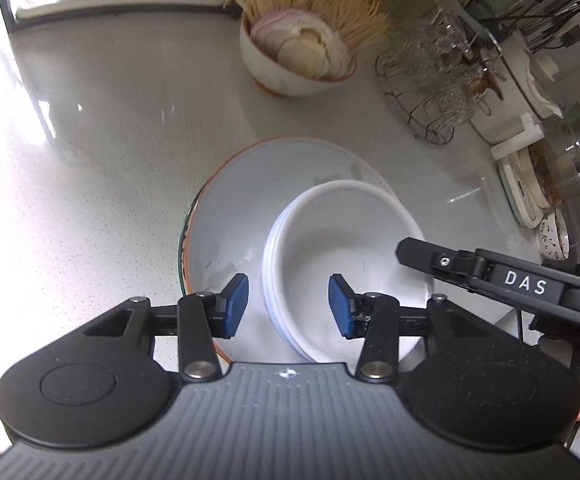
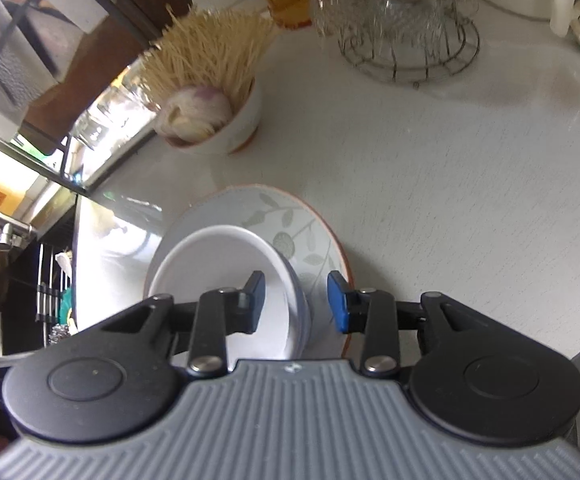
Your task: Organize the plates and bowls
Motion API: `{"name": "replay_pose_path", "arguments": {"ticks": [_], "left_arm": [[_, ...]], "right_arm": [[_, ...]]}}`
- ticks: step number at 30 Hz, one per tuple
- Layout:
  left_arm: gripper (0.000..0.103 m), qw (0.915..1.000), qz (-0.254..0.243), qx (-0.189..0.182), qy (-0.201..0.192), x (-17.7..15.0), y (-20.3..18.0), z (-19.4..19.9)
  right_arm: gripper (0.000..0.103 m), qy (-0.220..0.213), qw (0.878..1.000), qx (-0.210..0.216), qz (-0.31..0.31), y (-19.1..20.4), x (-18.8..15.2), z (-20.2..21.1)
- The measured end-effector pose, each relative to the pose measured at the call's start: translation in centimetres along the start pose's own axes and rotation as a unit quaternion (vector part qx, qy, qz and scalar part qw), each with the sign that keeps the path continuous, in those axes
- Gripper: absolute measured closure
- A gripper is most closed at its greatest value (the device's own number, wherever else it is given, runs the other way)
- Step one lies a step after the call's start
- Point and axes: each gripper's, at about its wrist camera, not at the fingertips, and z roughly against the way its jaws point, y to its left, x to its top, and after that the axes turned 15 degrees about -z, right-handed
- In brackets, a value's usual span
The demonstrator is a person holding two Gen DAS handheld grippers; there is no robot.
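Here the white bowls [image 1: 342, 264] sit stacked on the patterned plate [image 2: 290, 220], off-centre. Both the left gripper [image 1: 287, 306] and right gripper [image 2: 296, 302] straddle opposite rims, released, pads clear, so either can lift away without disturbing the stack.

Sunlit speckled white countertop [image 1: 89, 140]

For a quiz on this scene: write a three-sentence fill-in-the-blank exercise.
The stack of plain white bowls sits on a leaf-patterned plate with an ____ rim.
The white bowl holding onion pieces stands ____ the stack.
Both grippers' fingers carry ____ pads.

Missing words: orange; beyond; blue
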Motion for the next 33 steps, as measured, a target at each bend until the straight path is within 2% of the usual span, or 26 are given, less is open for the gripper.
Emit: {"name": "replay_pose_path", "arguments": {"ticks": [8, 16, 23, 33], "left_arm": [[0.053, 0.9971, -0.019, 0.037, -0.064, -0.7, -2.3, 5.3], [0.053, 0.9865, -0.034, 0.083, -0.137, -2.4, -7.4, 11.3], [0.053, 0.9774, -0.038, 0.104, -0.18, -6.0, -12.1, 15.5], [0.053, 0.9665, -0.04, 0.132, -0.216, -12.2, -17.4, 19.2]], "right_arm": [[0.065, -0.044, 0.997, 0.045, 0.034, -0.2, -0.3, 4.7], [0.065, -0.104, 0.986, 0.095, 0.093, -0.7, -1.4, 11.6], [0.065, -0.149, 0.972, 0.132, 0.121, -2.5, -3.6, 16.9], [0.065, -0.186, 0.959, 0.148, 0.156, -5.7, -8.4, 22.6]]}}
